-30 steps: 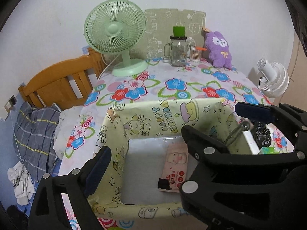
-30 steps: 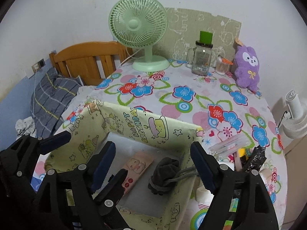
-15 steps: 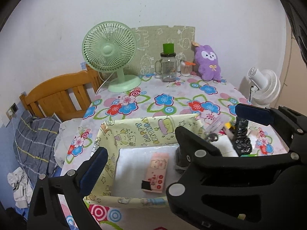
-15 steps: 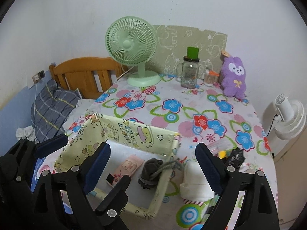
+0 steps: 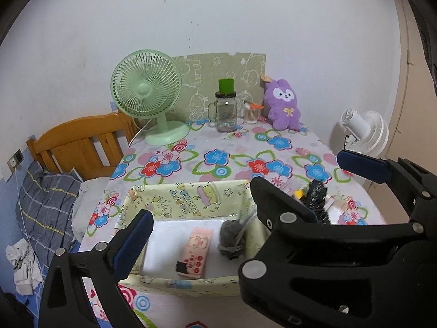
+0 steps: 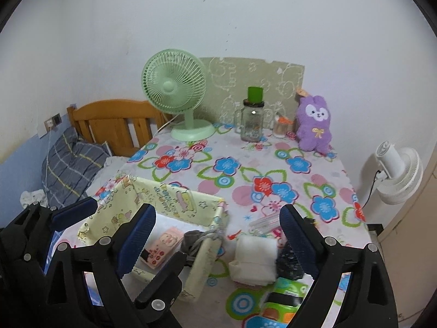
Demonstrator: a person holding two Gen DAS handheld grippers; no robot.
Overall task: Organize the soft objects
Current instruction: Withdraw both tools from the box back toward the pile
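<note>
Both grippers pulled back from basket (image 6: 174, 199), both open, empty. White cloth (image 6: 254, 257) between right gripper (image 6: 218, 235) fingers, nearer than left gripper (image 5: 240, 188).

**Two wrist cameras, one table, seen from the near edge**

Both fisheye views look forward and slightly down across the flowered table (image 5: 218, 161) toward the far wall. The left wrist camera sits close above the yellow fabric box (image 5: 188, 199), seeing straight into it. The right wrist camera sits further right, with the box (image 6: 169, 199) at lower left. Both views share the box, the green fan (image 5: 146, 93) (image 6: 173, 86), the purple plush (image 5: 284, 104) (image 6: 314, 123) and the white fan (image 6: 398, 175).
</note>
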